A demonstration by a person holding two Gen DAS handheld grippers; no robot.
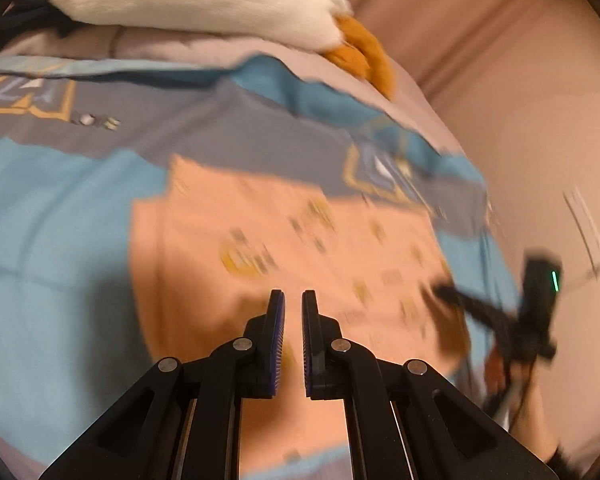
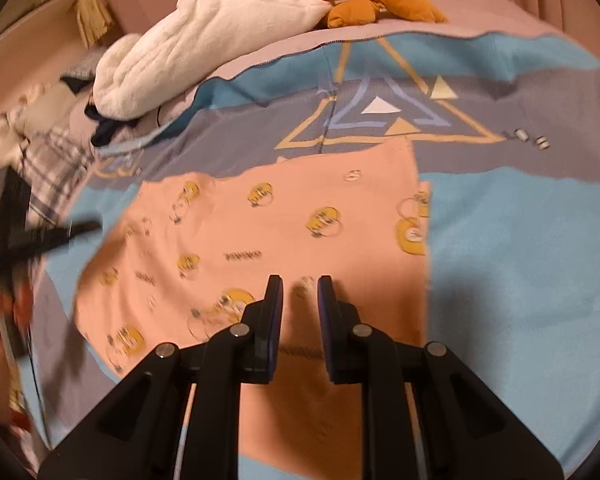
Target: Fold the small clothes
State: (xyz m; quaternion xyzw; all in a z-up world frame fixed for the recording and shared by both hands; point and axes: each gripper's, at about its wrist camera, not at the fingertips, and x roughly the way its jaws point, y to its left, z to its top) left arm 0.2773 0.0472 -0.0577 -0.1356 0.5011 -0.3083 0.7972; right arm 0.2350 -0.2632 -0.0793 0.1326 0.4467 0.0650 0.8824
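A small pink garment (image 2: 284,224) with yellow cartoon prints lies flat on a blue and grey blanket (image 2: 520,248); it also shows, blurred, in the left wrist view (image 1: 284,240). My left gripper (image 1: 293,296) hovers over the garment's near part, its jaws a narrow gap apart with nothing between them. My right gripper (image 2: 299,282) hovers over the garment's near edge, jaws slightly apart and empty. The right gripper shows blurred at the right of the left wrist view (image 1: 496,312); the left gripper shows blurred at the left of the right wrist view (image 2: 32,236).
A white plush toy (image 2: 204,40) with orange feet (image 2: 372,0) lies at the blanket's far edge. Checked and dark clothes (image 2: 60,148) are piled at the far left. A pink wall or curtain (image 1: 520,80) stands behind the bed.
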